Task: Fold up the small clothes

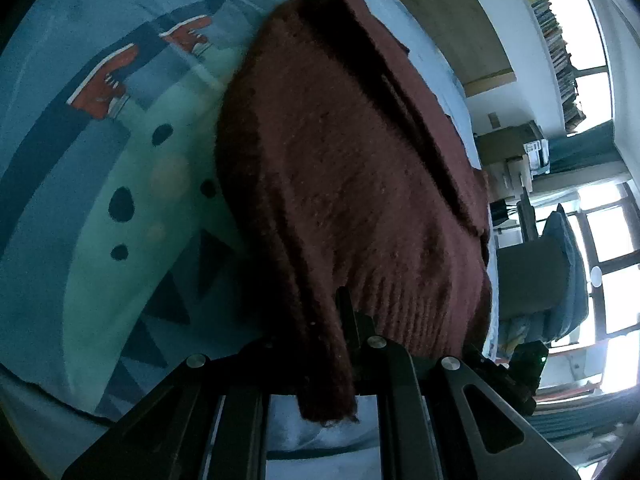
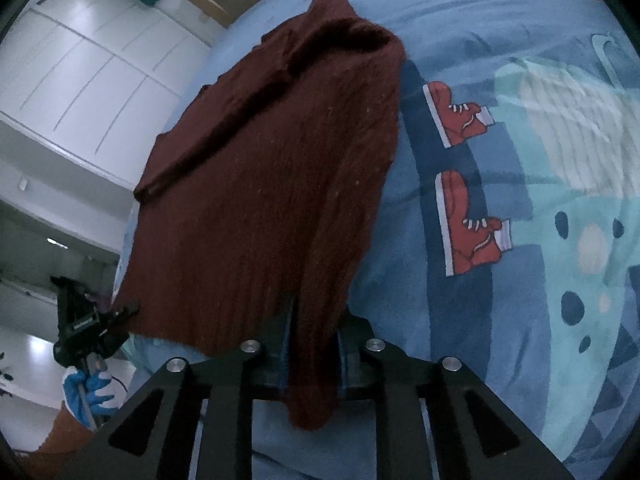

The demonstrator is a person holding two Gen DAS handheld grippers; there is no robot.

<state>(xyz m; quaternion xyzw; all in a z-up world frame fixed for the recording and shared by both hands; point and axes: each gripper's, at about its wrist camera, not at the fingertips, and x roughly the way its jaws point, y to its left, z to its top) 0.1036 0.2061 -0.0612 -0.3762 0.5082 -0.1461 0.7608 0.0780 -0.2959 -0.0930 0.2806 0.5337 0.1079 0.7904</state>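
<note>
A dark red knitted garment is held up above the bed, stretched between both grippers. My left gripper is shut on one corner of its ribbed hem, and a fold of knit hangs down over the jaws. My right gripper is shut on the other hem corner of the garment, which drapes away toward the bed. In the right wrist view the left gripper shows at the garment's far edge, held by a blue-gloved hand.
Under the garment lies a blue bedspread with a print of red sneakers and dark dots. White cupboards stand to one side. A chair, shelves and bright windows are on the other side.
</note>
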